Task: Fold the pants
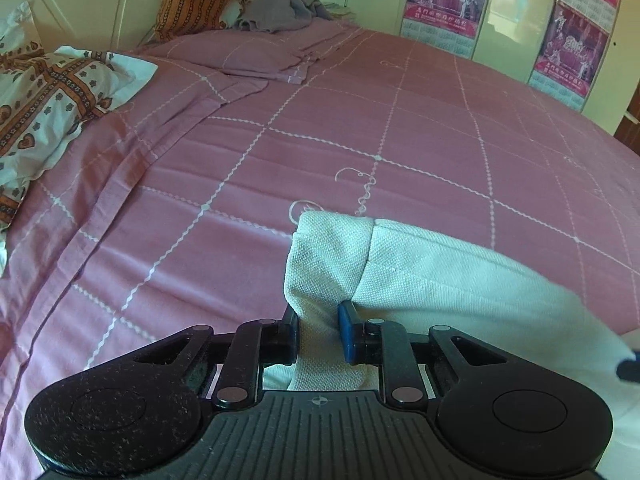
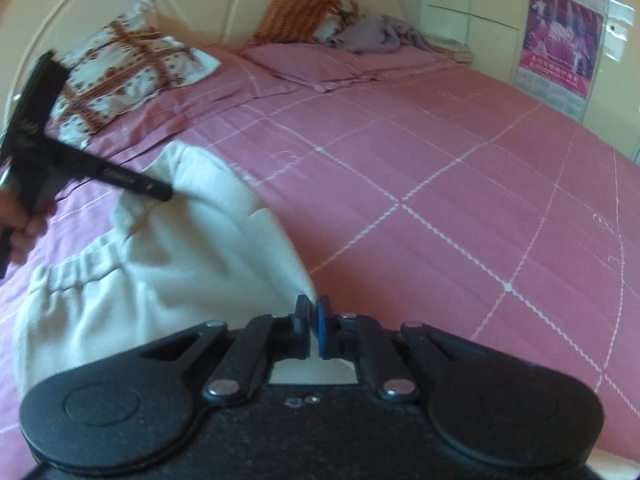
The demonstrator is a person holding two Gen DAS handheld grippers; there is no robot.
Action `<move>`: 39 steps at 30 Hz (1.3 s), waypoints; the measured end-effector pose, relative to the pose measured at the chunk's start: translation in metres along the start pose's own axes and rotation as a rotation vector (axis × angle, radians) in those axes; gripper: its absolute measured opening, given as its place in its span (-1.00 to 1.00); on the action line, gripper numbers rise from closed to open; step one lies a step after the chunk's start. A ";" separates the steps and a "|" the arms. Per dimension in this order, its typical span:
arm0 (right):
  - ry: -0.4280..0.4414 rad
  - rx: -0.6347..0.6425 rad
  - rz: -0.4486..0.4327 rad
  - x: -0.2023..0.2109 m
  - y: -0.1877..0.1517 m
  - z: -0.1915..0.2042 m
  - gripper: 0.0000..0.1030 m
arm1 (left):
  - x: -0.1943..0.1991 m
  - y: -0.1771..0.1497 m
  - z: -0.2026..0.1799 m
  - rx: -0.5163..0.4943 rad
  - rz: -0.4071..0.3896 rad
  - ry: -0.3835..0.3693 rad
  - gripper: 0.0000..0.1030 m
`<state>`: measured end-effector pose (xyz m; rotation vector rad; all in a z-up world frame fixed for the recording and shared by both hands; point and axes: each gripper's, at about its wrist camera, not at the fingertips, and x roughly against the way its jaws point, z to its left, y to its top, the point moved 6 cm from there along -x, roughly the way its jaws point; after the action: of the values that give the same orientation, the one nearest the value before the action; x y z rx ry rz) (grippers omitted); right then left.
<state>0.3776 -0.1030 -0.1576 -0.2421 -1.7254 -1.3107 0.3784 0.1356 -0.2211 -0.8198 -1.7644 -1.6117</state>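
The white pants (image 1: 420, 280) lie on the pink checked bed, lifted between both grippers. My left gripper (image 1: 319, 332) is shut on a bunched fold of the pants and holds it above the sheet. In the right wrist view the pants (image 2: 180, 264) stretch from the elastic waistband (image 2: 76, 268) at the left up to the held edge. My right gripper (image 2: 314, 320) is shut on a thin edge of the pants. The left gripper (image 2: 160, 192) shows there too, at the upper left, gripping the cloth.
The pink bedsheet (image 1: 360, 120) spreads wide ahead. A patterned white pillow (image 1: 48, 96) lies at the left, a pink pillow (image 1: 248, 56) and a grey cloth pile (image 1: 280, 10) at the head. A wardrobe with posters (image 1: 444, 0) stands behind the bed.
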 end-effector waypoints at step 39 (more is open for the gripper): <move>0.020 -1.024 0.064 0.064 -0.202 0.056 -0.06 | 0.070 -0.148 0.029 0.591 0.167 -0.290 -0.83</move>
<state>0.1839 -0.1619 -0.2420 -0.8395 -0.8762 -2.0322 0.2182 0.1575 -0.2610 -0.9018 -2.1487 -0.8145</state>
